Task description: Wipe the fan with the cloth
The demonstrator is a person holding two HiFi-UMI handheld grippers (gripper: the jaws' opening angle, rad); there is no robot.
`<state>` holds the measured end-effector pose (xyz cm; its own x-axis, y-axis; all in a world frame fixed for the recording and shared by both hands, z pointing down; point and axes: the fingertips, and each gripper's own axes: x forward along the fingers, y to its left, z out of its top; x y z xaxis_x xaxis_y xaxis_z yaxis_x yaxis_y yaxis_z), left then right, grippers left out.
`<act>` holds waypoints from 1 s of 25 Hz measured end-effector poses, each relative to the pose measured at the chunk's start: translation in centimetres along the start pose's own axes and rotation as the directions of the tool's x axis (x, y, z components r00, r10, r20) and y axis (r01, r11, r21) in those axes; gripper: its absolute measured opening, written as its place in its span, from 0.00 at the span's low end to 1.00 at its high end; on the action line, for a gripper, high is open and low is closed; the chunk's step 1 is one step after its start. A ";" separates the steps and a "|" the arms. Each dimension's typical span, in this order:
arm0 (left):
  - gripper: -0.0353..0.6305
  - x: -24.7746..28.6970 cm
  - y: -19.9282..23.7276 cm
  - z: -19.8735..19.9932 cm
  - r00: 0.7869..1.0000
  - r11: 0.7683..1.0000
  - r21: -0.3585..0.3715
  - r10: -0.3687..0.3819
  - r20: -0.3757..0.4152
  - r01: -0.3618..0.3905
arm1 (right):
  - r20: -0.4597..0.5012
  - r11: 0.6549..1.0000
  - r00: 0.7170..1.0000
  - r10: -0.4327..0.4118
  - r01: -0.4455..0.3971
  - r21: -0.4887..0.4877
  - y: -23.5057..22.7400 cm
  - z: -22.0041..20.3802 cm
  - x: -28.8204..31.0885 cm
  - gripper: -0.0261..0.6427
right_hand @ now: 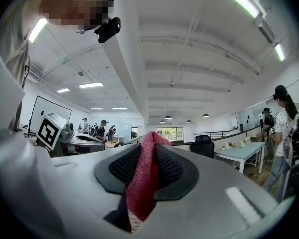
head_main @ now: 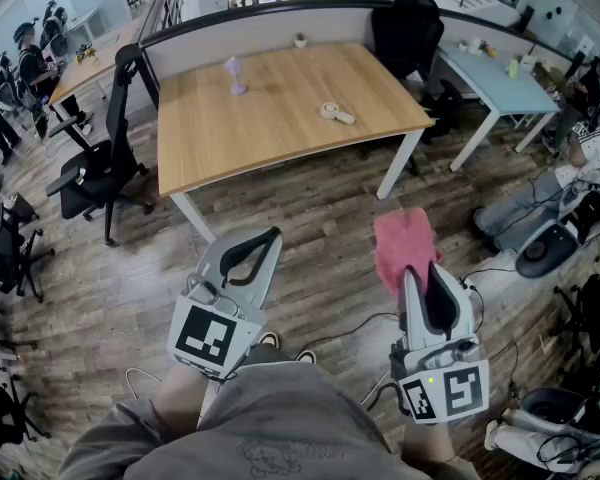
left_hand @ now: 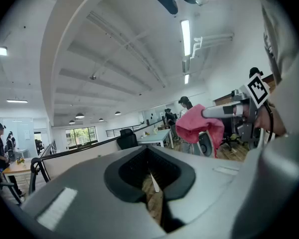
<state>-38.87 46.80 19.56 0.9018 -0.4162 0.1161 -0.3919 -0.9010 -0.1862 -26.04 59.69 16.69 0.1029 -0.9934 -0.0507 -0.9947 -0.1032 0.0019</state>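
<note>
A small lilac fan (head_main: 235,74) stands upright on the wooden table (head_main: 280,118), towards its far left. My right gripper (head_main: 416,268) is shut on a pink cloth (head_main: 404,245), held level over the floor well short of the table. In the right gripper view the cloth (right_hand: 145,176) is pinched between the dark pads. My left gripper (head_main: 270,236) is shut with nothing in it, held beside the right one. From the left gripper view, the cloth (left_hand: 197,125) hangs from the right gripper (left_hand: 205,114).
A roll of tape (head_main: 330,110) lies on the table's right half. Black office chairs (head_main: 100,168) stand left of the table and another (head_main: 405,28) behind it. A light blue table (head_main: 495,78) is at the right. Cables (head_main: 365,323) cross the wood floor.
</note>
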 end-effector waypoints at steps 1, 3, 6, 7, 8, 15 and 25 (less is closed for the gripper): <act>0.06 0.0 0.1 -0.2 1.000 1.000 -0.002 0.001 -0.006 -0.001 | -0.002 1.000 1.000 0.002 -0.002 0.000 0.0 -0.2 0.1 0.18; 0.06 0.0 0.2 -0.7 1.000 1.000 -0.004 0.001 -0.020 -0.001 | -0.006 1.000 1.000 0.008 -0.008 -0.002 -0.1 -0.4 0.3 0.19; 0.06 0.5 0.0 -0.8 0.999 1.000 -0.005 -0.005 -0.034 0.005 | -0.017 1.000 1.000 0.015 -0.016 -0.012 -0.3 -0.5 0.5 0.19; 0.06 0.7 -0.2 -0.7 0.999 1.000 -0.004 -0.009 -0.035 0.009 | -0.022 1.000 1.000 0.017 -0.017 -0.013 -0.3 -0.5 0.5 0.19; 0.06 0.8 -0.4 -0.6 0.999 1.000 -0.003 -0.013 -0.033 0.013 | -0.026 1.000 0.999 0.019 -0.019 -0.012 -0.4 -0.6 0.5 0.19; 0.06 0.8 -1.8 -0.5 1.000 0.999 -0.032 -0.030 -0.006 0.030 | -0.047 0.999 0.999 0.021 -0.022 -0.029 -1.1 -1.6 -0.6 0.19; 0.43 1.2 -0.4 -0.4 0.998 0.992 -0.128 0.018 0.058 -0.010 | -0.044 0.998 0.997 0.058 -0.059 -0.030 -0.7 -2.6 -1.3 0.19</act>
<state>-37.66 46.64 20.17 0.9038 -0.4243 0.0559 -0.4210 -0.9050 -0.0613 -25.48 60.92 19.31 0.0456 -0.9989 -0.0061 -0.9984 -0.0458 0.0343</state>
